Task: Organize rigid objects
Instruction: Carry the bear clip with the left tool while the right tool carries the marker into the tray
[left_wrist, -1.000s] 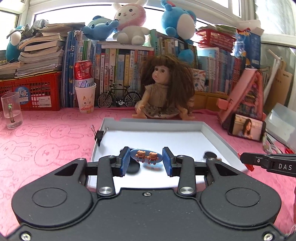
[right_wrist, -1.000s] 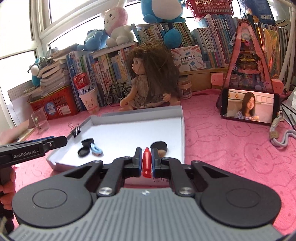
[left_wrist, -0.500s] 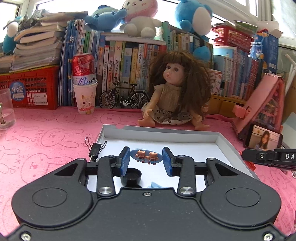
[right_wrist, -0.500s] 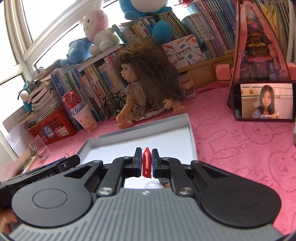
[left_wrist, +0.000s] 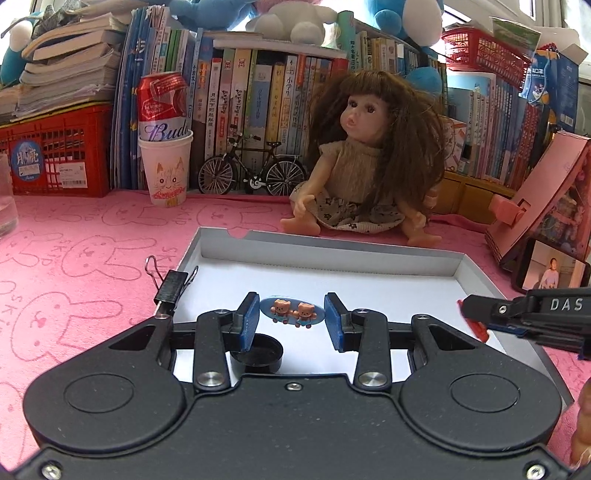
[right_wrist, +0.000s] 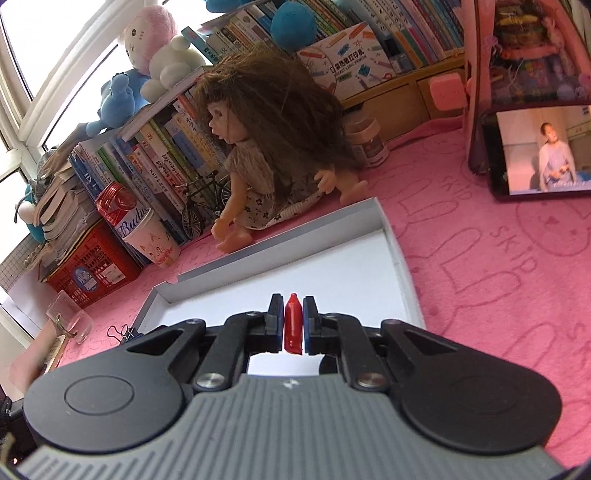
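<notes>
My left gripper (left_wrist: 291, 320) is shut on a blue oval clip with two small bears (left_wrist: 292, 312) and holds it above the white tray (left_wrist: 332, 258). A black round cap (left_wrist: 257, 355) lies in the tray just under the left finger. My right gripper (right_wrist: 292, 324) is shut on a small red bottle-shaped piece (right_wrist: 291, 325) over the same tray (right_wrist: 391, 236). The right gripper also shows at the right edge of the left wrist view (left_wrist: 524, 314), with the red piece (left_wrist: 474, 325) at its tip.
A black binder clip (left_wrist: 171, 288) grips the tray's left rim. A doll (left_wrist: 365, 162) sits behind the tray. A can in a paper cup (left_wrist: 164, 136), a toy bicycle (left_wrist: 253, 170), books and a red crate (left_wrist: 55, 147) line the back. A phone (right_wrist: 535, 151) stands at right.
Both grippers moved forward over the tray, each still holding its object. The right wrist view tilted and drew closer to the doll.
</notes>
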